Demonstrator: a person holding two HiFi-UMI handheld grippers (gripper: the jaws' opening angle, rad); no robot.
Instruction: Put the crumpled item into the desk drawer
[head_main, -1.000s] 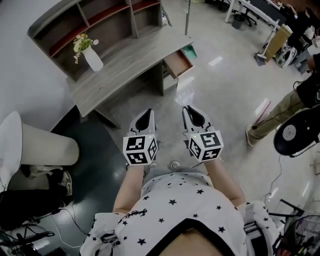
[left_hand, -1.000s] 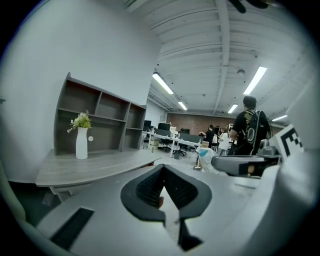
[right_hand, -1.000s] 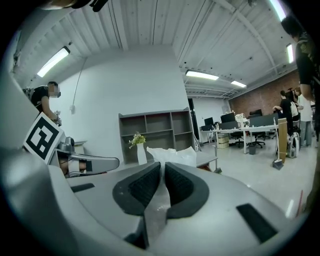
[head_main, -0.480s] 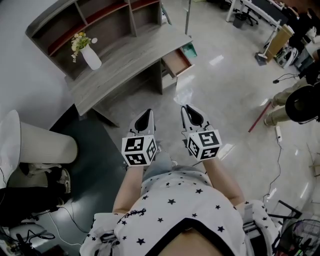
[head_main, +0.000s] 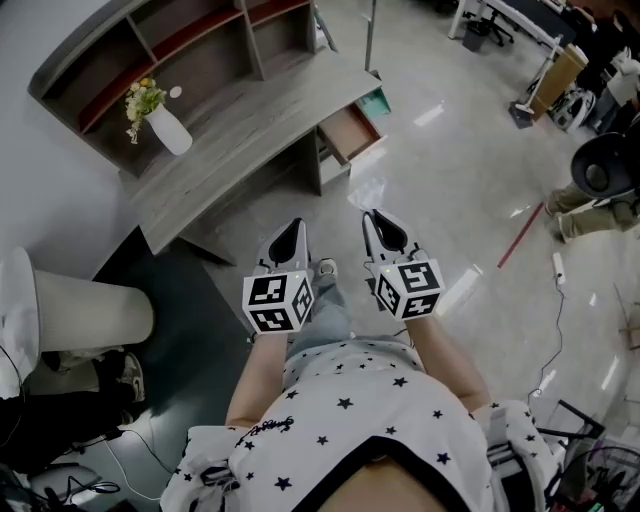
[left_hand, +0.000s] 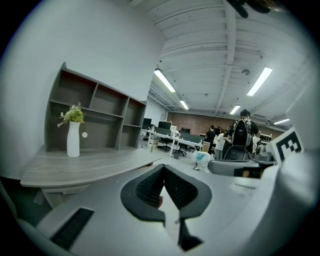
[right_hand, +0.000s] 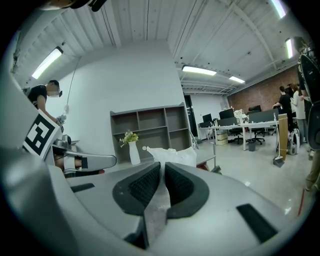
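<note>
The grey desk (head_main: 230, 140) with a shelf unit stands ahead and to the left, and its drawer (head_main: 350, 132) is pulled open at the desk's right end. My right gripper (head_main: 373, 216) is shut on a crumpled white sheet (right_hand: 172, 154), which sticks out past the jaws' tips (right_hand: 162, 164) and is held well short of the drawer. Beside it at the same height, my left gripper (head_main: 297, 223) is shut with nothing held; in the left gripper view its jaws (left_hand: 162, 168) meet at the tip.
A white vase with flowers (head_main: 165, 127) stands on the desk. A large white cylinder (head_main: 80, 310) sits on the dark floor area at left. A person (head_main: 600, 180) stands at right near a red stick (head_main: 520, 235) and a cable on the glossy floor.
The desk and the open drawer have slid left and up in the head view, and my leg has stepped forward. The bystander at right has moved. Both grippers keep their pose.
</note>
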